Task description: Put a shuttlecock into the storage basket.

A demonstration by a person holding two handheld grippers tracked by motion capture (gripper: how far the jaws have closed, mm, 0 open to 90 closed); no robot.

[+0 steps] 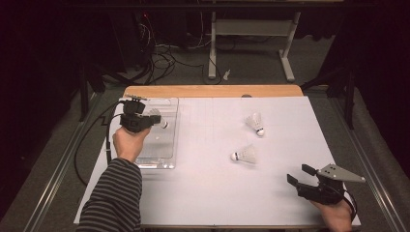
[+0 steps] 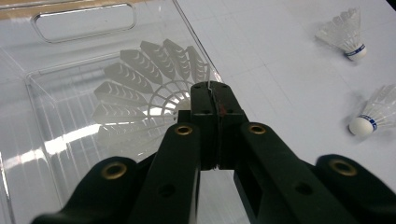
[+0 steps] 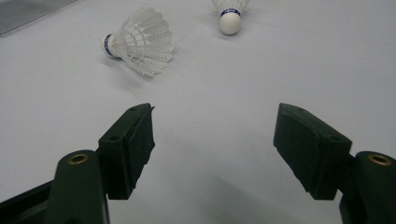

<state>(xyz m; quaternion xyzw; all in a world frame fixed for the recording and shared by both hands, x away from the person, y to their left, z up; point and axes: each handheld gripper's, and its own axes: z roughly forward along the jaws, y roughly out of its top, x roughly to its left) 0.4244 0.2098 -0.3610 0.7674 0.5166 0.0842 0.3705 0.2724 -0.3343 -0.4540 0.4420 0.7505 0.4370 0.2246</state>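
1. The left tongs (image 2: 215, 100), held in the person's left hand (image 1: 128, 142), have their jaws pressed together on the rim of a white feathered shuttlecock (image 2: 144, 93). They hold it over a clear plastic tray (image 2: 84, 21) at the left side of the table (image 1: 212, 203).
2. The held shuttlecock's feather skirt fans out toward the camera in the left gripper view. Its cork end points away and down into the tray, and is mostly hidden.
3. The right tongs (image 3: 212, 140), in the person's right hand (image 1: 333, 215), rest low near the right front corner of the table. Their jaws stand wide apart with nothing between them.
4. My reading is that the step in hand is dropping the held shuttlecock into the tray. To do it well, keep the tongs inside the tray walls, lower them close to the tray floor, then part the jaws gently so the light shuttlecock does not bounce or roll out.
5. Apart from the shuttlecock held over it, the tray looks empty, though its clear walls and glare make that hard to confirm.
6. Two more shuttlecocks lie on the white table, well apart from the tray: a nearer shuttlecock (image 1: 244, 155) on its side ahead of the right tongs, and a farther shuttlecock (image 1: 255, 123) beyond it.
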